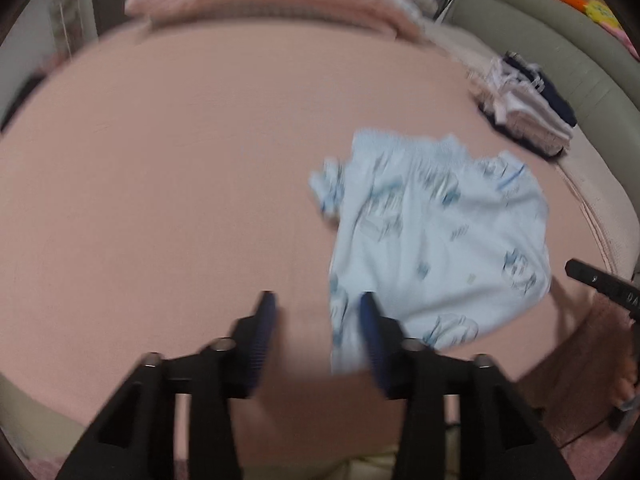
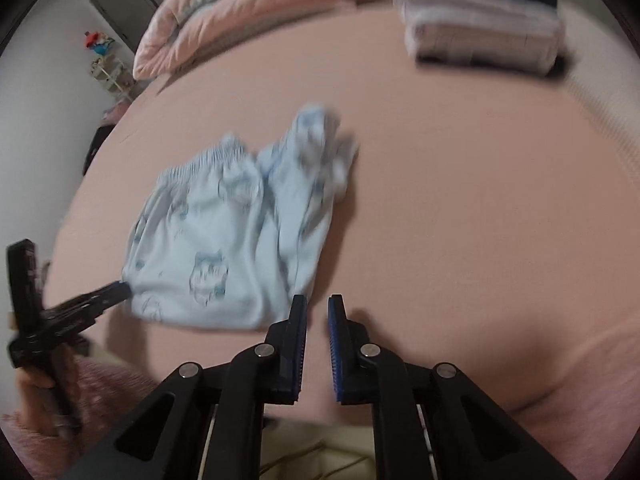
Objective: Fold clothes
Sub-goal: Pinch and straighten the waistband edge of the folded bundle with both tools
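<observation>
Blue-printed shorts (image 2: pixel 208 248) bear no legible writing; left tool (image 1: pixel 316 312) spread, right tool (image 2: pixel 318 312) nearly pressed together.

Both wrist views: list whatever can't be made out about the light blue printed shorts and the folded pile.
- Light blue printed cotton shorts: print motifs smeared by motion blur in both views; the near hem in the left wrist view sits behind that gripper's right finger.
- Folded pile of white and navy clothes: blurred, top cut by the right wrist view's edge; item count unreadable.
- Left gripper in the right wrist view: blur hides whether it touches the shorts.
</observation>
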`<action>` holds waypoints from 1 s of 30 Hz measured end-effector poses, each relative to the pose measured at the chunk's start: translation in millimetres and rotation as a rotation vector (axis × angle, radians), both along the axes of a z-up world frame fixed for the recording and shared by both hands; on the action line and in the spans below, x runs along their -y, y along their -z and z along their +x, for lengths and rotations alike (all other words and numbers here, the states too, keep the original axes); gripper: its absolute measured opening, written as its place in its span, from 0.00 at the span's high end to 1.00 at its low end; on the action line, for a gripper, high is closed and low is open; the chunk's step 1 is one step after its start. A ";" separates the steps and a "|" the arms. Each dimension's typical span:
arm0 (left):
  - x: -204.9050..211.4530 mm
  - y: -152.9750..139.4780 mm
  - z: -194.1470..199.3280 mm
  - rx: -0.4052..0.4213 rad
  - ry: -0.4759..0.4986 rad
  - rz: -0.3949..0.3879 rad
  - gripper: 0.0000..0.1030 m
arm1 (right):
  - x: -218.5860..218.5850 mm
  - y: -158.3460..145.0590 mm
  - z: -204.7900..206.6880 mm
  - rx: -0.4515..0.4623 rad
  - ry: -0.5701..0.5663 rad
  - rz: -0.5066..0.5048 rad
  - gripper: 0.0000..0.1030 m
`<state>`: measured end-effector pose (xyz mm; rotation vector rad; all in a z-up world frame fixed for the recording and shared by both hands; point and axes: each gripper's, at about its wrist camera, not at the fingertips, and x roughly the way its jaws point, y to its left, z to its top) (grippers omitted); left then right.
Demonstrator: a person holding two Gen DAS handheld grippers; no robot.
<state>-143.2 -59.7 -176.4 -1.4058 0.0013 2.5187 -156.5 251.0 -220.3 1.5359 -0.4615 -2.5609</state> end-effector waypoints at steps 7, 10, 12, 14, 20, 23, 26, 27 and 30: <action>-46.8 -9.6 -29.6 -0.097 0.119 -0.024 0.55 | 63.3 -15.8 -63.3 -0.019 -0.225 0.091 0.91; -53.0 6.4 -49.4 -0.016 0.130 -0.012 0.55 | 83.2 4.6 -84.7 0.009 -0.276 0.084 0.91; -54.0 15.7 -56.7 0.026 0.106 -0.019 0.55 | 86.3 21.7 -94.1 0.037 -0.274 0.072 0.91; -55.0 21.6 -62.0 0.050 0.100 -0.040 0.55 | 79.0 33.7 -98.3 0.051 -0.256 0.001 0.91; -42.0 20.9 -77.0 0.093 0.087 -0.057 0.53 | 53.7 36.2 -101.4 0.064 -0.211 -0.060 1.00; -18.2 10.6 -85.6 0.119 0.033 0.072 0.53 | 35.0 40.8 -101.6 0.093 -0.136 -0.163 1.00; -14.0 -0.8 -80.2 0.089 0.018 0.144 0.54 | 38.4 27.1 -99.2 0.030 -0.131 -0.123 0.92; -14.4 -4.8 -77.5 0.073 0.021 0.160 0.54 | 41.3 21.7 -98.9 0.005 -0.137 -0.110 0.92; -28.2 -12.7 -69.8 0.018 0.068 0.185 0.54 | 54.4 7.8 -102.9 -0.062 -0.171 -0.119 0.92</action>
